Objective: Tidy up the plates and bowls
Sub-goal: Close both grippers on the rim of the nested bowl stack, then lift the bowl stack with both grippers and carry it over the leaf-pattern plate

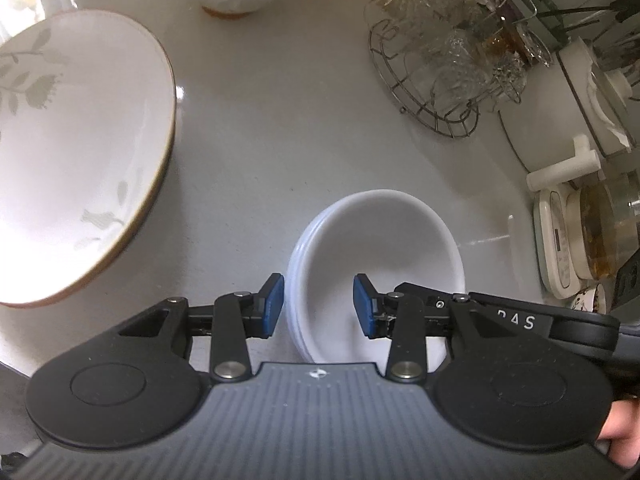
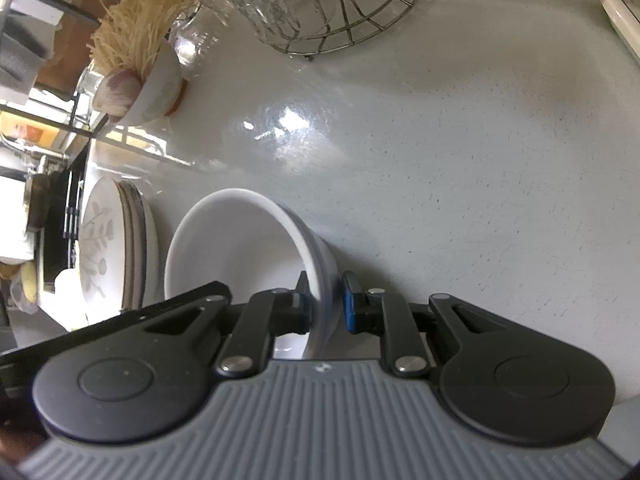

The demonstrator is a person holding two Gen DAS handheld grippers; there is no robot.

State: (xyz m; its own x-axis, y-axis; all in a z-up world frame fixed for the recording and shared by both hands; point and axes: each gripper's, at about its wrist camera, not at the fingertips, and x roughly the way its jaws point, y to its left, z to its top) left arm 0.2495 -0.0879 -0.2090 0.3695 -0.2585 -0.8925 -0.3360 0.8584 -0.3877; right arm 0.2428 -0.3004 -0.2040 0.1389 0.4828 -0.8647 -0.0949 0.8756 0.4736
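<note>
The left gripper [image 1: 319, 305] hovers low over the counter [image 1: 248, 128], jaws apart, straddling the near rim of the stacked white bowls [image 1: 376, 264] without pinching it. The right gripper [image 2: 326, 304] is rolled sideways and closed on the bowls' wall, one pad inside, one outside. The bowls are plain, glossy white, nested. The left view alone shows a leaf-patterned plate [image 1: 76, 152]; the right view shows stacked patterned plates [image 2: 112, 248].

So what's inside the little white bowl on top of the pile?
Nothing that shows. The top white bowl looks bare inside, apart from the left gripper pad dipping over its rim. More bowls sit nested under it; their insides are covered.
</note>
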